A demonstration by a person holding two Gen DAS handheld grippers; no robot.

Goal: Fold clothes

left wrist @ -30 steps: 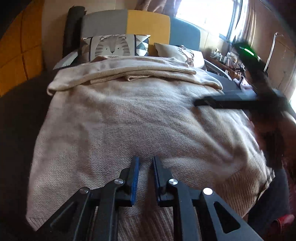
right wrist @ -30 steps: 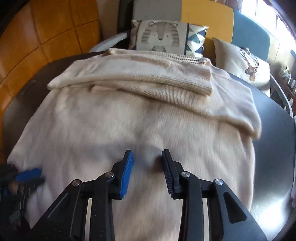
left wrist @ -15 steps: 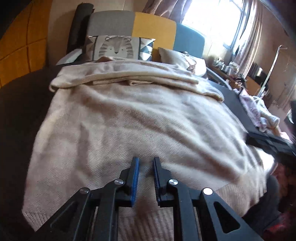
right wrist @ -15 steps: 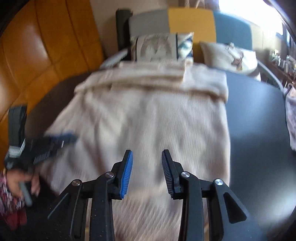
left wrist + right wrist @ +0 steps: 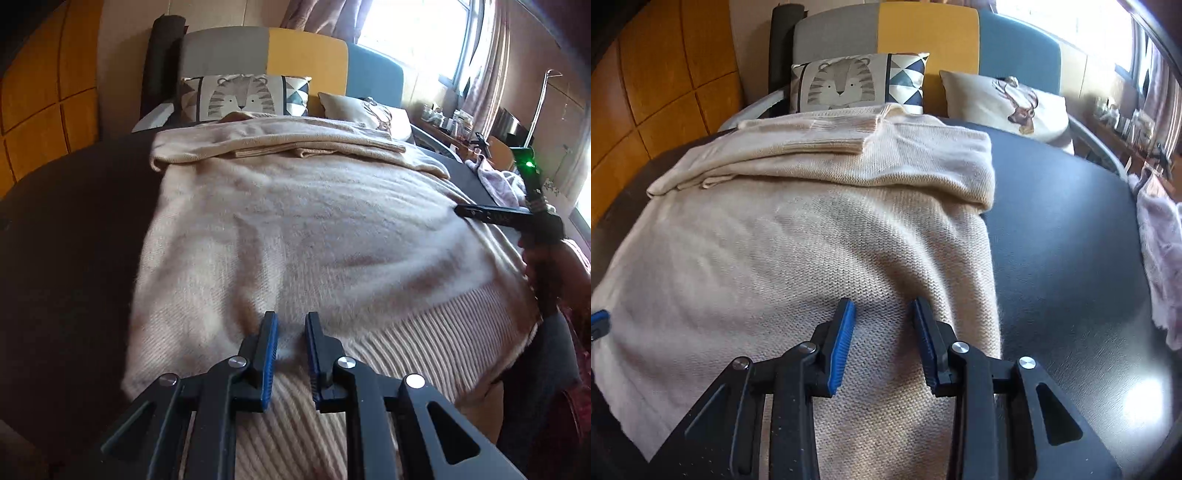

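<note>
A beige knit sweater (image 5: 314,236) lies flat on a dark round table (image 5: 74,240), its sleeves folded across the far end (image 5: 831,162). My left gripper (image 5: 290,325) is open with a narrow gap, low over the ribbed hem near the sweater's left part. My right gripper (image 5: 882,314) is open and empty, low over the sweater near its right edge (image 5: 990,280). The right gripper also shows in the left wrist view (image 5: 491,214), at the sweater's right side. One blue pad of the left gripper (image 5: 598,319) peeks in at the left edge of the right wrist view.
A sofa with a tiger cushion (image 5: 849,83) and a deer cushion (image 5: 1008,103) stands behind the table. A pale pink garment (image 5: 1163,258) lies at the table's right edge. Bare dark tabletop (image 5: 1071,258) lies right of the sweater. An orange panelled wall (image 5: 665,74) is at left.
Both grippers have come closer to the sweater's near end. The right gripper moved back in from the right onto the sweater's right edge. Both stay open.
</note>
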